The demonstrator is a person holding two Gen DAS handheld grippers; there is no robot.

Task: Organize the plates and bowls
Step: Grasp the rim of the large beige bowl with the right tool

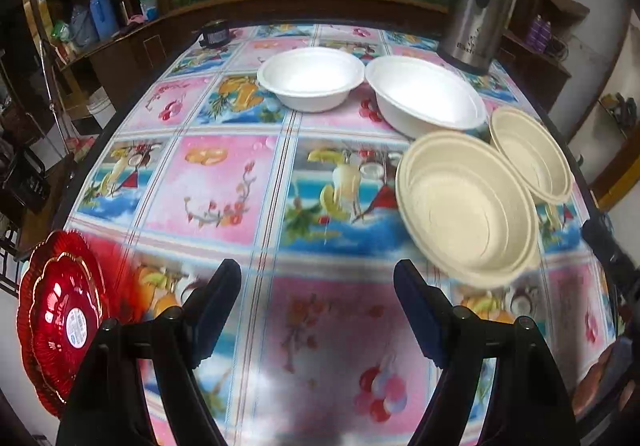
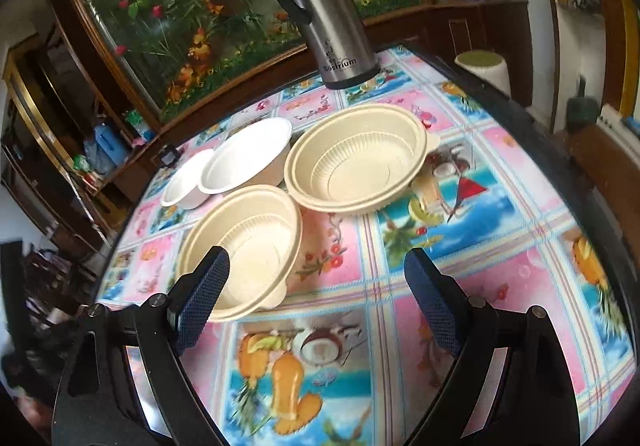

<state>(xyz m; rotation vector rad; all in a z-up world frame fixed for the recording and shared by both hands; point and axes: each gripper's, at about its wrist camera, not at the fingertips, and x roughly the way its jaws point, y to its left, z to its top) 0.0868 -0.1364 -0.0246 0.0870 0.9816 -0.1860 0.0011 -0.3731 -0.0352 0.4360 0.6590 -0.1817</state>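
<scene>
Two white foam bowls, a small one (image 1: 311, 78) and a larger one (image 1: 424, 95), stand at the far side of the table. Two beige ribbed bowls sit nearer: one (image 1: 466, 205) close to my left gripper's right side, one (image 1: 530, 153) behind it. A red plate stack (image 1: 60, 320) lies at the table's near left edge. My left gripper (image 1: 318, 310) is open and empty above the cloth. In the right wrist view my right gripper (image 2: 316, 298) is open and empty, its left finger over the rim of the nearer beige bowl (image 2: 244, 250); the other beige bowl (image 2: 356, 157) and the white bowls (image 2: 246, 157) lie beyond.
A steel thermos jug (image 1: 476, 5) (image 2: 328, 21) stands at the far right of the table. A small dark object (image 1: 214, 33) sits at the far left edge. The table carries a fruit-patterned cloth (image 1: 224, 181). Shelves and a flower mural lie behind.
</scene>
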